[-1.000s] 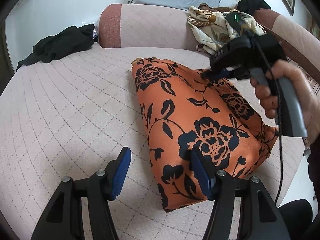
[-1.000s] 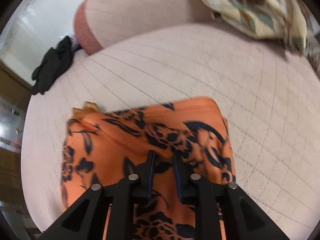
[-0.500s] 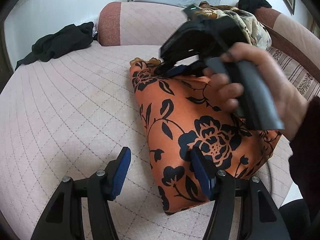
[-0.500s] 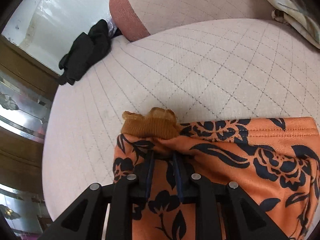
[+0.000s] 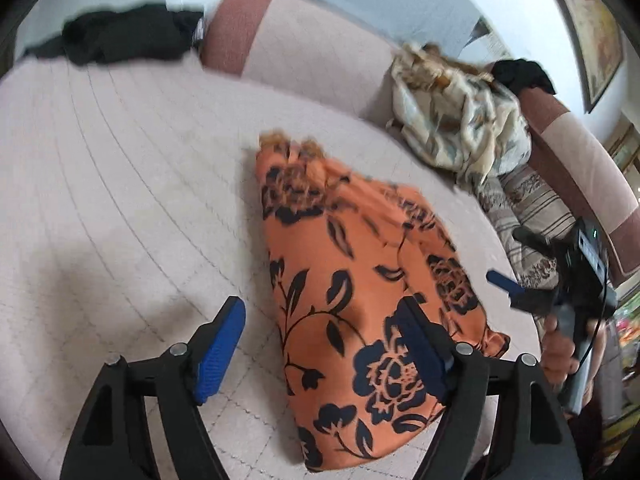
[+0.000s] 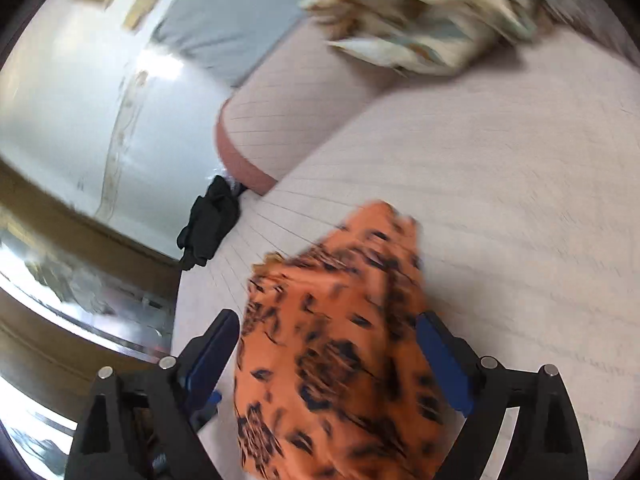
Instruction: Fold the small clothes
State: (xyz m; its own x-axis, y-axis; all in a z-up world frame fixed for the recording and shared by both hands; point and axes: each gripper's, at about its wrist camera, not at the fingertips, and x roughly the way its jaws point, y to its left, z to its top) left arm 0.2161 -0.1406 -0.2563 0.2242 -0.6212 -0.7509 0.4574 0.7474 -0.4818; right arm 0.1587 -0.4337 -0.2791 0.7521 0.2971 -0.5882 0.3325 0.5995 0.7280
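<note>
Writing shows nowhere on the orange floral garment (image 5: 352, 280) lying mid-frame on the quilted bed (image 5: 120, 200). Left gripper (image 5: 320, 344) and right gripper (image 6: 332, 364) have both just been opening, jaws apart over the cloth, pressing nothing

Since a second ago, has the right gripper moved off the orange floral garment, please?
Yes. In the left wrist view the right gripper has pulled away from the orange floral garment toward the striped cushion, and its jaws have just been opening, gripping nothing.
</note>
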